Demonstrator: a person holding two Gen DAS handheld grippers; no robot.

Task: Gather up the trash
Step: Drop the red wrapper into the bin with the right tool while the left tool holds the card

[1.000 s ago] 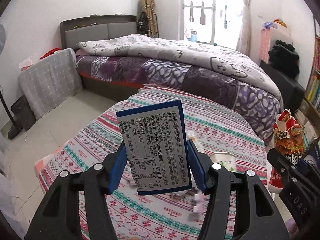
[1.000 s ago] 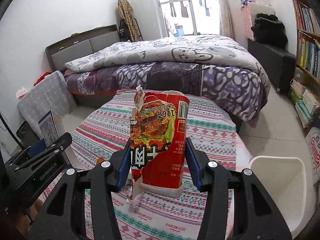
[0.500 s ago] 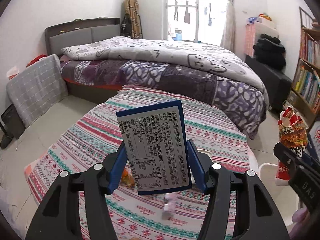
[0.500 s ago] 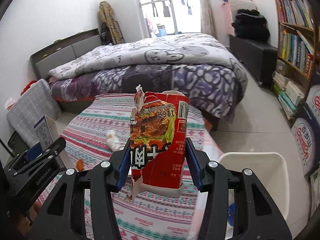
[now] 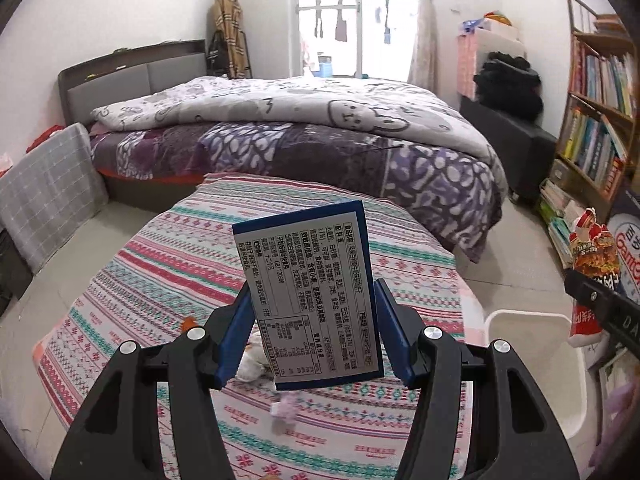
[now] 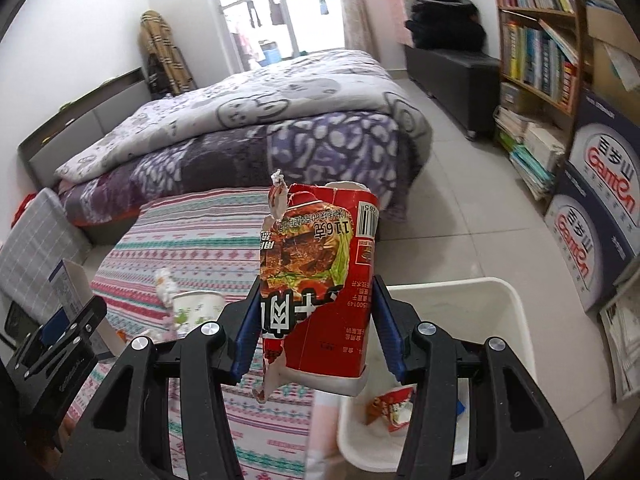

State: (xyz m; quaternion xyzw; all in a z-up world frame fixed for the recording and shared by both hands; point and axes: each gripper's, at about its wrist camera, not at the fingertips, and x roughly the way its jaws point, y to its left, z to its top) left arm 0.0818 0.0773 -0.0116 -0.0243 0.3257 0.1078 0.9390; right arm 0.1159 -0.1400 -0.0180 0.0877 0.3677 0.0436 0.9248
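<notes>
A bed [image 5: 288,128] fills the room beyond my striped worktop [image 5: 192,264]. My left jaws clamp a blue carton [image 5: 310,296]; my right jaws clamp a torn red noodle cup [image 6: 320,284], white bin [image 6: 516,320] just beyond.

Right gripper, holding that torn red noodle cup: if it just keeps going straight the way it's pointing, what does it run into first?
Most likely the white bin. The right gripper, shut on the torn red noodle cup, points down over the bin's near rim beside the striped tablecloth. Depth is unclear, so it may strike the rim or the wrappers inside.

daylight is pouring through the balcony door [image 5: 330,36] onto a quilted bed [image 5: 288,120] (bookshelf [image 6: 536,40] standing opposite), pale tiled floor [image 6: 472,208].
</notes>
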